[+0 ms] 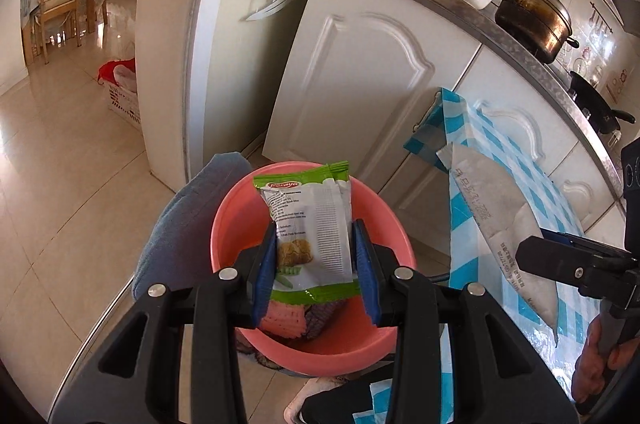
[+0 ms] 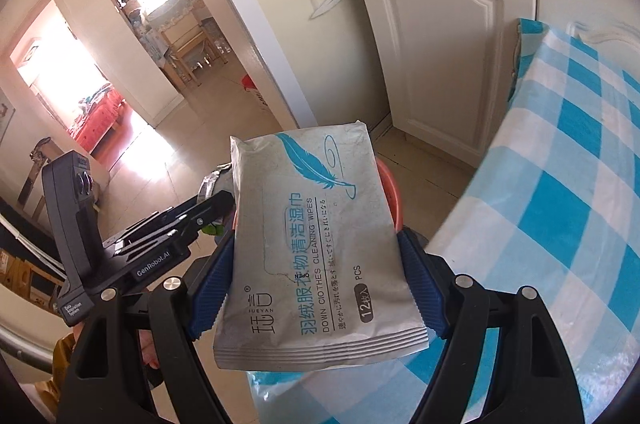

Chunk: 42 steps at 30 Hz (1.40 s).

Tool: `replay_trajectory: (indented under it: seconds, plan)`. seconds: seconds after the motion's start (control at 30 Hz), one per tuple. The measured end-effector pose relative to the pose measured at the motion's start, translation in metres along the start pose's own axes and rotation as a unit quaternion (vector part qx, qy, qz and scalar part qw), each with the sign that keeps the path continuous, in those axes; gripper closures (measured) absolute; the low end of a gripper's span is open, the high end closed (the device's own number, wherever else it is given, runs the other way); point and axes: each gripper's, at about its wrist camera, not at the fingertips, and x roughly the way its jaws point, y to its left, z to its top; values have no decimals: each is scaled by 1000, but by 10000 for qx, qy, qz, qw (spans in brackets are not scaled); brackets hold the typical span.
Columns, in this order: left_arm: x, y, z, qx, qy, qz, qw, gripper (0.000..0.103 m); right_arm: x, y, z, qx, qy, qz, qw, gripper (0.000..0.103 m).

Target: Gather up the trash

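Both grippers: black plastic frames, silver screw heads, ribbed blue pads (image 1: 266, 264). Left gripper (image 2: 200, 220) has white "GenRobot.AI" lettering, boxy black camera housing (image 2: 72, 208).

The snack packet (image 1: 310, 228) covers most of the pink bucket's (image 1: 240, 208) inside. In the right wrist view the wipes pack (image 2: 316, 244) hides the bucket except a rim sliver at 3 o'clock. The checked table (image 2: 568, 204) is cut off at the picture's 3 o'clock edge.
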Motion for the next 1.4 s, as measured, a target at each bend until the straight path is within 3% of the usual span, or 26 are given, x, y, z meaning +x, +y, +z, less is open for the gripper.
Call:
replay_trajectory:
  seconds: [0.47,0.87,0.97,1.0,1.13,1.4]
  plan:
    - [39,8,4,-98,235,139,9996,65,59,1,19,78,342,-12,9994,25]
    - [78,4,-7,-2,643,265,9976,64,81,-4,23,135,541,-120,9984,20]
    - [83,6,-8,-80,711,171,9973,42,74,-7,26,230,394,-99,9989,16]
    - [82,6,-8,-83,676,216,9974,27,71,-8,26,249,334,-117,9991,16]
    - [77,5,-6,-35,528,284,9982,15,53,-17,26,368,46,-169,9992,16]
    - [54,-4,5,142,159,711,9972,7,12,-38,19,831,-539,-151,9950,15]
